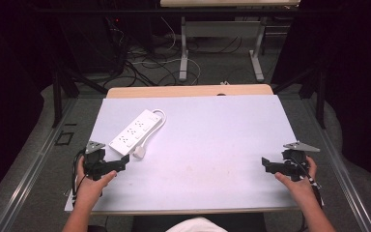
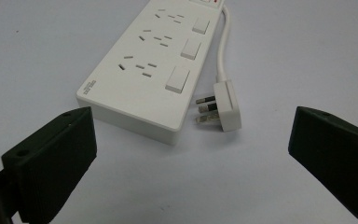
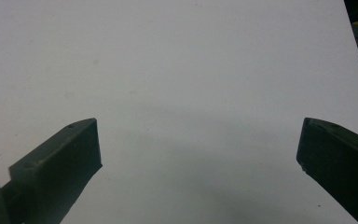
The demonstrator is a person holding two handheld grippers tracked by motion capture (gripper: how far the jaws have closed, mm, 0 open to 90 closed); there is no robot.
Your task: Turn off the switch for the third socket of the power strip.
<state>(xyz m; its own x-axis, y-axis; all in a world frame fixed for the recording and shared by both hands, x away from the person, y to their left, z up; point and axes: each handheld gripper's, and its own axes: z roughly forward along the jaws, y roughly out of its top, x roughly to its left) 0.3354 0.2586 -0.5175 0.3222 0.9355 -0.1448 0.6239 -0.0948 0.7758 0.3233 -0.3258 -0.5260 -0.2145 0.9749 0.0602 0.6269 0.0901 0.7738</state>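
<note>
Ahead of left gripper [image 2: 191, 154] fingers: power strip [image 2: 144, 74] and plug [image 2: 223, 105] block.
Between right gripper [image 3: 198, 154] fingers: bare table [image 3: 191, 70].

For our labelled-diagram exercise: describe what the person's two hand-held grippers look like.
Left hand-held gripper and right hand-held gripper are both black, each with two blocky, flat-faced jaws, a grey three-cornered plate on top and a black trailing cable. The forearms are bare.

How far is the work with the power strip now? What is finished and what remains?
Nothing looks done yet. The power strip lies flat on the table, its plug loose beside it, in none of the sockets. In hand: nothing; the left gripper is open just short of the strip, and the right gripper is open over bare table. Any handling of strip or plug is still left.
</note>
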